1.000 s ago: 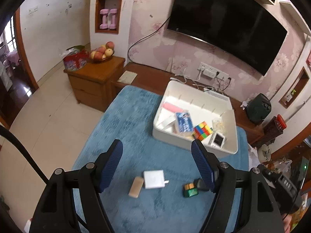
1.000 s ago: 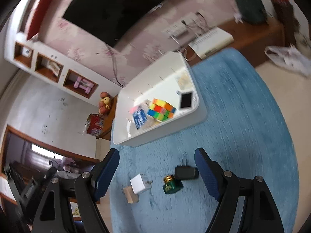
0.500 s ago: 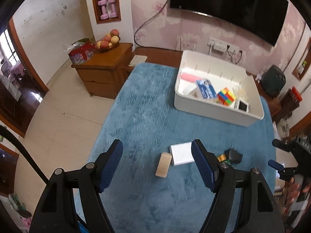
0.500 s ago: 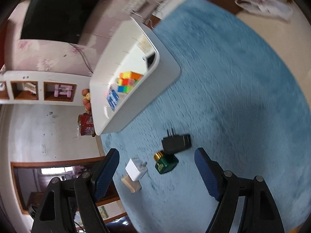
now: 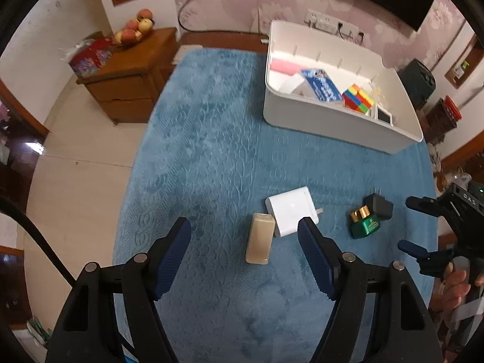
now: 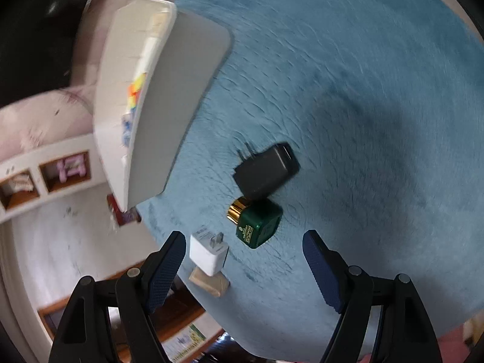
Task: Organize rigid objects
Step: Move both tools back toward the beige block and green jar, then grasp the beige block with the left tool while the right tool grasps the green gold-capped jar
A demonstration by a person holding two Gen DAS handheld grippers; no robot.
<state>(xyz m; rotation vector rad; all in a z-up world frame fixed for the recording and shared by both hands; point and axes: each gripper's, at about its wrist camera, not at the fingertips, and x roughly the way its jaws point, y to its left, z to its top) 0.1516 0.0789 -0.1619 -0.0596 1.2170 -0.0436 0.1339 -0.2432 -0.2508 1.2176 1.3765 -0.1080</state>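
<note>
On the blue cloth lie a beige block (image 5: 259, 238), a white plug adapter (image 5: 292, 209), a green bottle with a gold cap (image 5: 364, 222) and a black charger (image 5: 378, 205). My left gripper (image 5: 243, 234) hangs open above the beige block and the white adapter, nothing between its fingers. My right gripper (image 6: 243, 249) is open too, tilted, just above the green bottle (image 6: 256, 221), with the black charger (image 6: 266, 169) beyond it and the white adapter (image 6: 208, 249) by its left finger. The right gripper (image 5: 414, 225) also shows at the left wrist view's right edge, held by a hand (image 5: 453, 287).
A white bin (image 5: 332, 118) at the far right of the cloth holds a colour cube (image 5: 358, 96), a blue box, a pink item and a small screen device. A wooden cabinet (image 5: 127, 81) with fruit stands left of the cloth. The cloth's left half is bare.
Both grippers have come down toward the cloth, so the loose objects look larger. The right gripper has rolled, tilting its view. Neither gripper's opening changed and no object moved.
</note>
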